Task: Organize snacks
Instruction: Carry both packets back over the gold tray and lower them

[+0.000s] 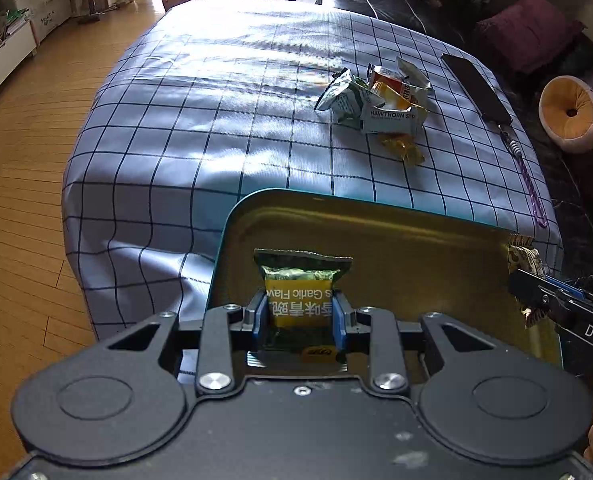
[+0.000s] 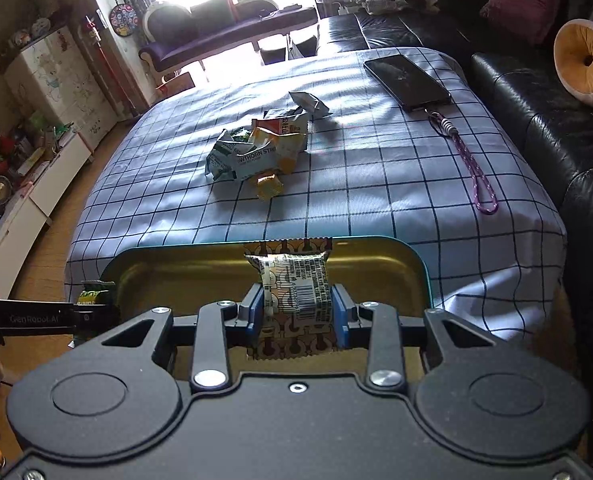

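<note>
My left gripper [image 1: 299, 312] is shut on a green and yellow garlic-flavour snack packet [image 1: 301, 284], held over a gold tray with a teal rim [image 1: 416, 240]. My right gripper [image 2: 297, 310] is shut on a brown-patterned snack packet [image 2: 292, 280], held over the same tray [image 2: 176, 272]. The right gripper also shows at the right edge of the left wrist view [image 1: 536, 288]. The left gripper also shows at the left edge of the right wrist view [image 2: 92, 312]. A pile of snack packets [image 1: 376, 106] [image 2: 256, 148] lies on the checked tablecloth beyond the tray.
The table under a blue checked cloth [image 1: 216, 120] [image 2: 376, 184] carries a black phone [image 1: 476, 86] [image 2: 408, 76] with a purple lanyard [image 2: 472, 168]. A black leather sofa [image 2: 536, 92] with cushions runs along the right. Wooden floor [image 1: 24, 160] lies to the left.
</note>
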`<state>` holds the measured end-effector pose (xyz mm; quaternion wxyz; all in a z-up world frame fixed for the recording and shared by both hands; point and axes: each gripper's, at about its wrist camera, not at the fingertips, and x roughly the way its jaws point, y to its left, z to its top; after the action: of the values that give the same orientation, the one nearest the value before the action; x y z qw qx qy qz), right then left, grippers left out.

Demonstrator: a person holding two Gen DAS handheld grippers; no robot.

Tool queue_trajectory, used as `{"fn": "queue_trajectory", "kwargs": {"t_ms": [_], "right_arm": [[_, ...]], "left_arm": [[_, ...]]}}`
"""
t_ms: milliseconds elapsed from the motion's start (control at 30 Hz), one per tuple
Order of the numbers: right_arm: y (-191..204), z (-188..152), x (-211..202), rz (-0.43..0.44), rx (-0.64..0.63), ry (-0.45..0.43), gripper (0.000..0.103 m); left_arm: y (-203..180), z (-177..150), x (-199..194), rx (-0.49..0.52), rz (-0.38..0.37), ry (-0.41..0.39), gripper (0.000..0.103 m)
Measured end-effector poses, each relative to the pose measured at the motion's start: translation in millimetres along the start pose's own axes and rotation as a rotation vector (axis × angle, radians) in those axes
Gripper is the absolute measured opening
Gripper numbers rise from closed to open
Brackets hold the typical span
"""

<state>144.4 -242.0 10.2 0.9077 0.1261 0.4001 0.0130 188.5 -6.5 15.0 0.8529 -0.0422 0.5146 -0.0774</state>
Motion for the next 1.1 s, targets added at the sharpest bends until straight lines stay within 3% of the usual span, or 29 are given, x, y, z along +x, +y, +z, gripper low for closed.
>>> {"fn": "queue_trajectory", "kwargs": {"t_ms": [600, 867, 1100], "right_arm": [[14, -21, -14, -0.01, -0.082, -0.007, 0.044], [14, -24, -11, -0.01, -0.093, 0.006, 0.044], [12, -25, -9, -0.003, -0.089, 0.02, 0.044]], "left_arm": [[-5, -35, -7, 0.027, 0.098, 0.001, 0.031], [-9, -38, -2, 0.037, 0.065, 0.033, 0.031], [-13, -39, -3, 0.041, 0.072, 0.015, 0.035]]}}
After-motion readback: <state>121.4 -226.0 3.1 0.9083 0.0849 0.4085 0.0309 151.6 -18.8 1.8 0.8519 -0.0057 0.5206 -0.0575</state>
